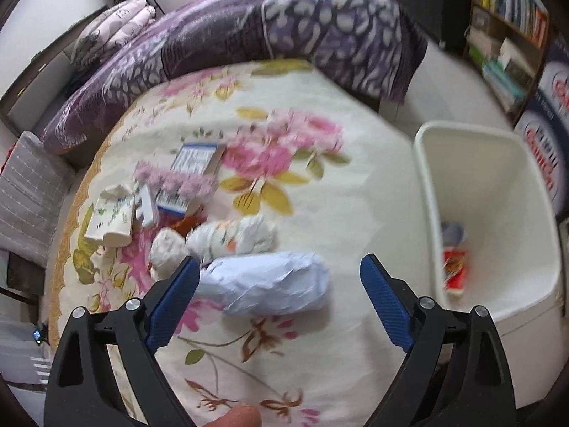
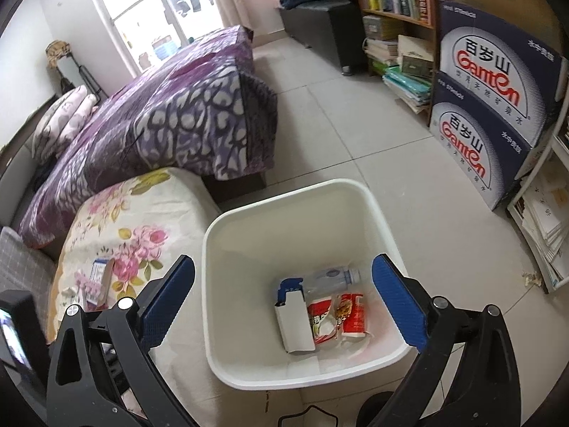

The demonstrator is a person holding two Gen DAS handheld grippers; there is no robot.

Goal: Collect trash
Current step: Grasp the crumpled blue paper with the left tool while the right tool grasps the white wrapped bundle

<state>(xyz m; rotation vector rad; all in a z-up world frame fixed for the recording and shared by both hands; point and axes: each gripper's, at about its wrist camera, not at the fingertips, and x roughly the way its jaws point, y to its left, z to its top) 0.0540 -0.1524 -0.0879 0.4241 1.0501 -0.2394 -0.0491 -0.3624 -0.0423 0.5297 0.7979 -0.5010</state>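
Note:
My left gripper (image 1: 279, 267) is open and empty above a floral bedsheet (image 1: 320, 185). A pale blue crumpled paper (image 1: 270, 284) lies between its fingers, below them. Behind it lie a white crumpled bag (image 1: 234, 236), a white paper ball (image 1: 167, 251), a cream carton (image 1: 110, 219) and a blue-and-white box (image 1: 193, 170). My right gripper (image 2: 282, 270) is open and empty above the white bin (image 2: 249, 235). In the bin lie a clear bottle (image 2: 332, 277), a white box (image 2: 295, 322) and red snack wrappers (image 2: 339, 316). The bin also shows in the left wrist view (image 1: 476, 178).
A purple patterned quilt (image 2: 170, 121) lies on the far part of the bed. Stacked Ganten water cartons (image 2: 487, 106) and a bookshelf (image 2: 394, 10) stand at the right on the tiled floor (image 2: 373, 142). A grey cushion (image 1: 28, 195) sits left of the bed.

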